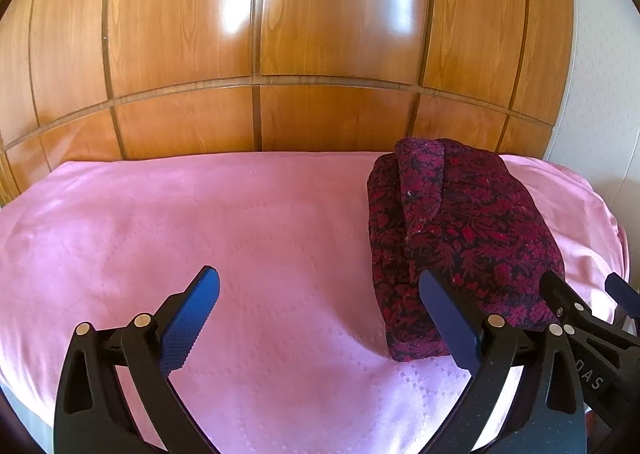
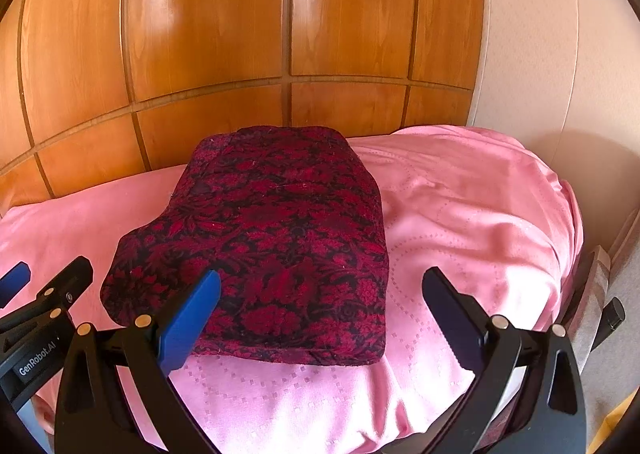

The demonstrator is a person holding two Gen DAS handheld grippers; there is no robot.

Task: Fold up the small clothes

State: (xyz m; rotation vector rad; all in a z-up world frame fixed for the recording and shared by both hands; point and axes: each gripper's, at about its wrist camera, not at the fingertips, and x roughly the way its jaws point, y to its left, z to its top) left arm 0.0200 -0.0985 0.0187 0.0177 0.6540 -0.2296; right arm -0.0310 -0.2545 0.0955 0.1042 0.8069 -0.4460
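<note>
A dark red and black floral garment lies folded into a thick rectangular bundle on the pink cloth. In the right wrist view the garment sits in the middle. My left gripper is open and empty, just left of the bundle, its right finger beside the bundle's near corner. My right gripper is open and empty, over the bundle's near right corner and the pink cloth. Each gripper shows at the edge of the other's view: the right one, the left one.
A glossy wooden panelled wall stands right behind the cloth-covered surface. A pale wall is at the right. The cloth drops off at its right edge, where a floor and a dark object show.
</note>
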